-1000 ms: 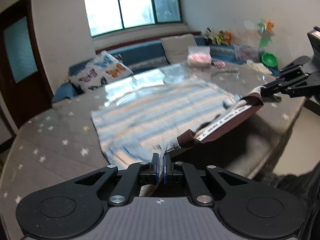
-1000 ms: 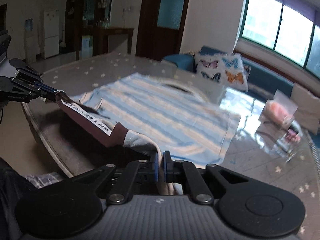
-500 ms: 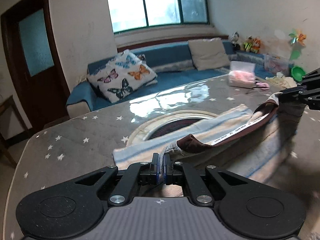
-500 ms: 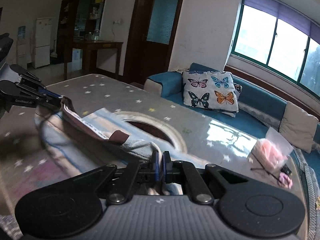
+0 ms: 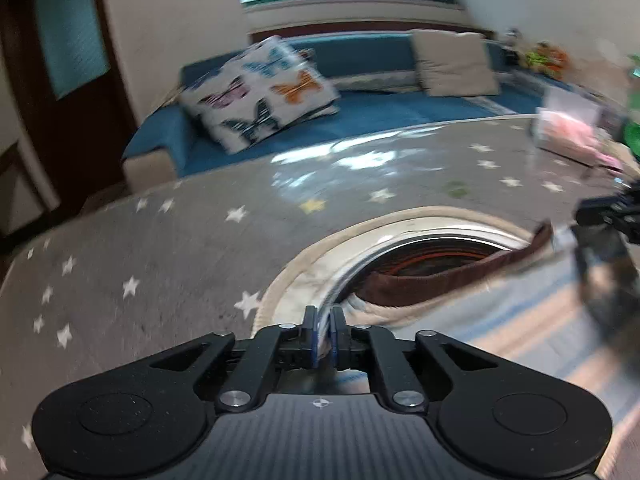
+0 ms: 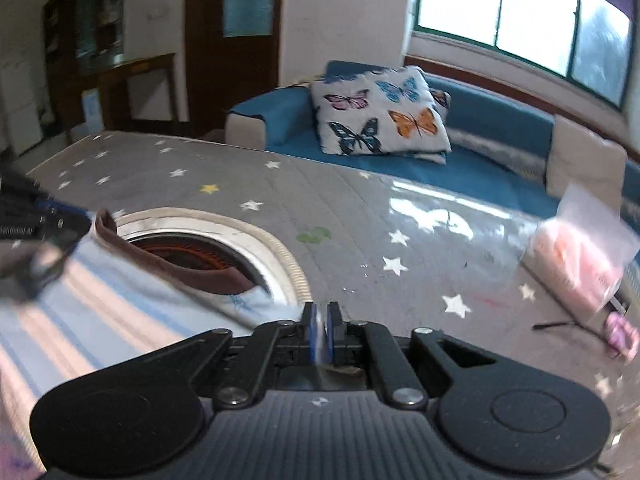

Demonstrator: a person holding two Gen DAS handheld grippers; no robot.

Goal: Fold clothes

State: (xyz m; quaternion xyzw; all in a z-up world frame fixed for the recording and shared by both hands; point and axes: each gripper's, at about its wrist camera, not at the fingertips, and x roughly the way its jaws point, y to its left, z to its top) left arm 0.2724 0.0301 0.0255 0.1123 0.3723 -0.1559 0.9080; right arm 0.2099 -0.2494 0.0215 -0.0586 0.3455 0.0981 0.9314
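A blue-and-white striped shirt (image 5: 500,328) with a brown collar (image 5: 440,280) lies doubled over on the grey star-patterned table (image 5: 180,280). My left gripper (image 5: 324,330) pinches the shirt's edge near one end of the collar. Its jaws are just starting to open, with cloth still between the pads. My right gripper (image 6: 320,328) grips the other shoulder edge the same way, its jaws also easing open on the cloth. In the right wrist view the shirt (image 6: 100,304) spreads to the left, the collar (image 6: 192,276) draping over a round opening. Each gripper shows blurred in the other's view, the right gripper (image 5: 608,216) and the left gripper (image 6: 72,216).
A round metal-rimmed opening (image 5: 400,240) sits in the table under the collar. A clear bag with pink contents (image 6: 580,256) lies at the right. Beyond the table stands a blue sofa (image 5: 380,108) with a butterfly cushion (image 6: 380,116).
Both grippers carried the collar edge across the table toward the sofa and lower, folding the shirt over itself. The collar now hangs over the round opening.
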